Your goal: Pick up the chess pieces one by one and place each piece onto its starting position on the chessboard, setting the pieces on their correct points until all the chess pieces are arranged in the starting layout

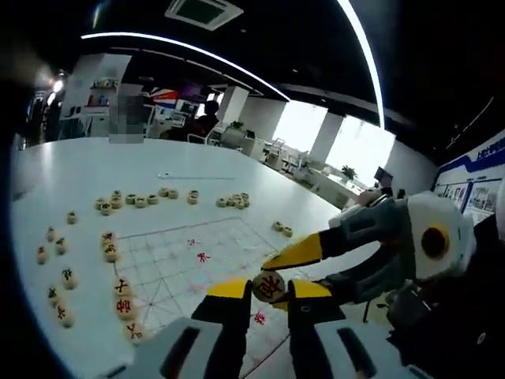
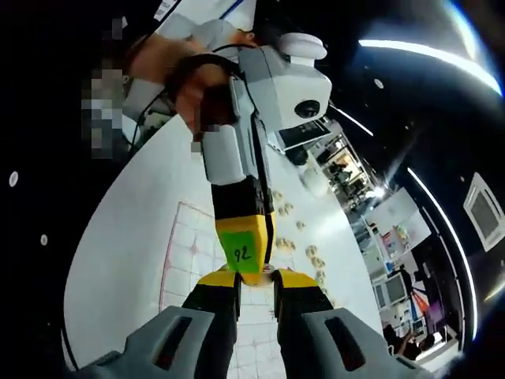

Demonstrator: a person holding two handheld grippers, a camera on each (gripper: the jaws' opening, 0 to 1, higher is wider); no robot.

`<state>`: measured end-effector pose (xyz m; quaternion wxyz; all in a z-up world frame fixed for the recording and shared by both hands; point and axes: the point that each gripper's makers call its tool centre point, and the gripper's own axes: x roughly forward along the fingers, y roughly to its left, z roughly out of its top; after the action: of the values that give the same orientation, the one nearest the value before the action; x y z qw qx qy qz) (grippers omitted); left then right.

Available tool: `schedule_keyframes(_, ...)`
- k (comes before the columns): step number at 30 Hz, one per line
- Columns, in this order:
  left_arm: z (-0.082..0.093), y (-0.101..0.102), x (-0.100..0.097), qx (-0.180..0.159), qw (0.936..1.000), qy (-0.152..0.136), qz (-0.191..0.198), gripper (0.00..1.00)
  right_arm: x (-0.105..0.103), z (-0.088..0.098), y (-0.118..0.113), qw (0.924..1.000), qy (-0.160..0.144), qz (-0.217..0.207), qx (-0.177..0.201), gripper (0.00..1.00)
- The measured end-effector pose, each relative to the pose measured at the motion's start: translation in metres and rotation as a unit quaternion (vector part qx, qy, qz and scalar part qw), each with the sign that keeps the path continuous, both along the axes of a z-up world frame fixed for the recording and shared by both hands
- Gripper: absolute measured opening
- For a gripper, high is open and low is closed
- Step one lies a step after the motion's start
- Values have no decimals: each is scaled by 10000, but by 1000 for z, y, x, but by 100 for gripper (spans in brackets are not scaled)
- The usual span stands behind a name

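A round wooden chess piece (image 1: 269, 286) with a red character hangs above the near edge of the chessboard (image 1: 185, 260). My left gripper (image 1: 269, 289) is shut on it, one jaw on each side. My right gripper (image 1: 272, 272) comes in from the right, and its yellow upper finger (image 1: 296, 253) touches the same piece. In the right gripper view my right gripper (image 2: 257, 279) has narrowed its jaws around the tip of the left gripper (image 2: 243, 251), which bears a green label. Only a sliver of the piece shows there. The chessboard (image 2: 183, 245) lies below.
Several loose pieces (image 1: 142, 199) lie in rows beyond the board and down its left side (image 1: 55, 253), with a few more at its left edge (image 1: 122, 304) and two at its right (image 1: 282, 229). A hand (image 2: 189, 87) holds the left gripper. Desks and chairs stand past the white table (image 1: 95, 166).
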<state>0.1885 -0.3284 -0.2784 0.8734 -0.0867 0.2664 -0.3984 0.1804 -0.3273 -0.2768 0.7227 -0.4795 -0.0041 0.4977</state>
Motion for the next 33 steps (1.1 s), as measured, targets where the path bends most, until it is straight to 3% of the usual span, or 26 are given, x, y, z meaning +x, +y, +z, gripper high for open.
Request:
schedule_keyframes(6,0,1,1,-62,9999,82,48,20,1,-1,0,10000,48,17,76,18)
schedule_keyframes(9,4,1,2,-337,9993,128,110,20,4,0,-1,10000,-68,29,61,20)
schedule_keyframes(15,6,29,23,-231,9989,51,402,20,15,-7,-16,9984,323,-344,325,24)
schedule_keyframes(18,-3,60,45,242,9961,-75,846,20,19,-13,-27,9961,511,-577,438,26)
schedule_keyframes(21,-19,84,64,682,9907,-6,1174,20,21,-18,-39,9927,655,-821,586,26)
schedule_keyframes(24,-35,100,78,1122,9836,91,1406,20,21,-25,-52,9878,838,-1078,744,26)
schedule_keyframes(26,-47,114,92,1545,9731,139,1703,20,21,-28,-60,9843,931,-1246,833,25)
schedule_keyframes(28,-48,113,101,1393,9741,248,1762,20,20,-30,-65,9817,1008,-1337,911,25)
schedule_keyframes(31,-57,116,110,1690,9682,322,1819,20,20,-31,-67,9804,1038,-1385,942,25)
schedule_keyframes(33,-59,116,113,1691,9674,389,1843,20,20,-36,-79,9736,1163,-1634,1089,25)
